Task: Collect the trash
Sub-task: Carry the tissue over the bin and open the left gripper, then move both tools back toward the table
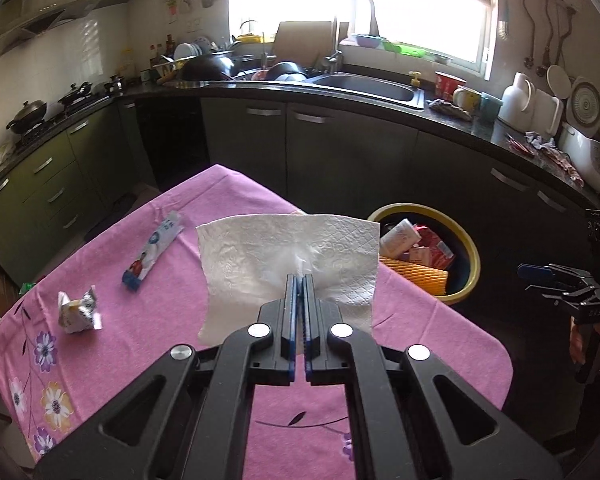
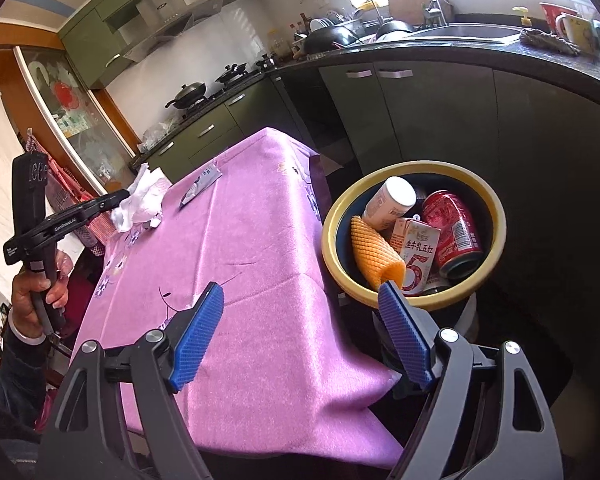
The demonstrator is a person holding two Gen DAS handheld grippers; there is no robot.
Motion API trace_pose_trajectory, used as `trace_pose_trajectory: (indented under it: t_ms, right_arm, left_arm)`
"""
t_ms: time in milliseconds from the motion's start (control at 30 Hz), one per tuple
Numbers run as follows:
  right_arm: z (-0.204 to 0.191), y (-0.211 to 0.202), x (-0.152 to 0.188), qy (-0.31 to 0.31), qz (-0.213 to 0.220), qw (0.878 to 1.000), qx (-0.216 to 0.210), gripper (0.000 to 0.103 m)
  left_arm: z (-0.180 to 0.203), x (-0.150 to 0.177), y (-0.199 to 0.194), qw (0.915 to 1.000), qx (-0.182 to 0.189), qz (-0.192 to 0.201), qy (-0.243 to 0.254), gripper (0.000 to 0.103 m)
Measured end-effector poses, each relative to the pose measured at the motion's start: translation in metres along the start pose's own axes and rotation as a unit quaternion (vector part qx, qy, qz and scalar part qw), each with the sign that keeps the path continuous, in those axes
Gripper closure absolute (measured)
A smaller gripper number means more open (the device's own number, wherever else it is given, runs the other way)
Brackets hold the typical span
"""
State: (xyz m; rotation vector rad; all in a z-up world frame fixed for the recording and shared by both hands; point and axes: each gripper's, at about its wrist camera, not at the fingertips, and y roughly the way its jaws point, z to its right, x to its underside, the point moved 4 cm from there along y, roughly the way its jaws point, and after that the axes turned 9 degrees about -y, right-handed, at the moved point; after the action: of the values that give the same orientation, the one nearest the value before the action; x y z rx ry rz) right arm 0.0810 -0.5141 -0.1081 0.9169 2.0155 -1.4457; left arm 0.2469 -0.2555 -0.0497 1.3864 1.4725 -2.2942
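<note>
Left gripper [image 1: 299,278]: jaws pressed together, clamped on a white paper napkin [image 1: 288,256]. The napkin hangs spread out from the fingertips, lifted off the pink tablecloth [image 1: 172,320]. From the right wrist view the same gripper [image 2: 129,194] shows at the far left, the napkin [image 2: 142,198] bunched at its tip, a hand [image 2: 40,284] wrapped round the handle.

Right gripper [image 2: 300,292]: jaws standing wide apart, nothing between the blue pads [image 2: 198,336]. One pad sits over the tablecloth [image 2: 260,280], the other over the near rim of the bin. From the left wrist view it [image 1: 530,278] appears at the right edge, clear of the table.

On the cloth, left of the napkin: a crumpled small carton [image 1: 80,310], and beyond it a flat blue-and-white sachet wrapper [image 1: 152,256]. The sachet [image 2: 202,188] also shows toward the table's far end in the right view.

Just beside the table's right edge: a round yellow-rimmed bin [image 2: 496,216]. Inside it lie an orange foam fruit net [image 2: 374,256], a milk carton with red print [image 2: 416,256], a red soda can [image 2: 454,228] and a white bottle [image 2: 388,204], all leaning on one another.

Beyond: dark green cabinets [image 1: 352,152], a black counter with a steel sink [image 1: 376,84], woks on the stove [image 2: 188,94], a bright window [image 1: 360,12].
</note>
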Motion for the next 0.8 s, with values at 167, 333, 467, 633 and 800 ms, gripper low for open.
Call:
trace_pose_trajectory:
  t_ms: [167,333,467,633,800]
  right_arm:
    - [0.014,-0.018,0.009,0.012,0.011,1.000,-0.002,0.022]
    - [0.037,-0.030,0.022,0.039,0.017,0.999,-0.002,0.022]
    - [0.054,-0.037,0.034,0.059,0.020,0.998,-0.002,0.022]
    - [0.076,-0.046,0.046,0.087,0.024,0.996,-0.001,0.022]
    - [0.088,-0.045,0.052,0.105,0.020,0.994,-0.010,0.022]
  left_arm:
    - [0.054,-0.013,0.034,0.9984,0.042,-0.018,0.034,0.101]
    - [0.118,-0.022,0.077,0.9930,0.077,-0.041,0.079,0.101]
    - [0.164,-0.024,0.119,0.9875,0.089,-0.059,0.116,0.101]
    - [0.207,-0.016,0.178,0.9804,0.085,-0.089,0.154,0.101]
    - [0.230,-0.006,0.224,0.9755,0.056,-0.105,0.185,0.100]
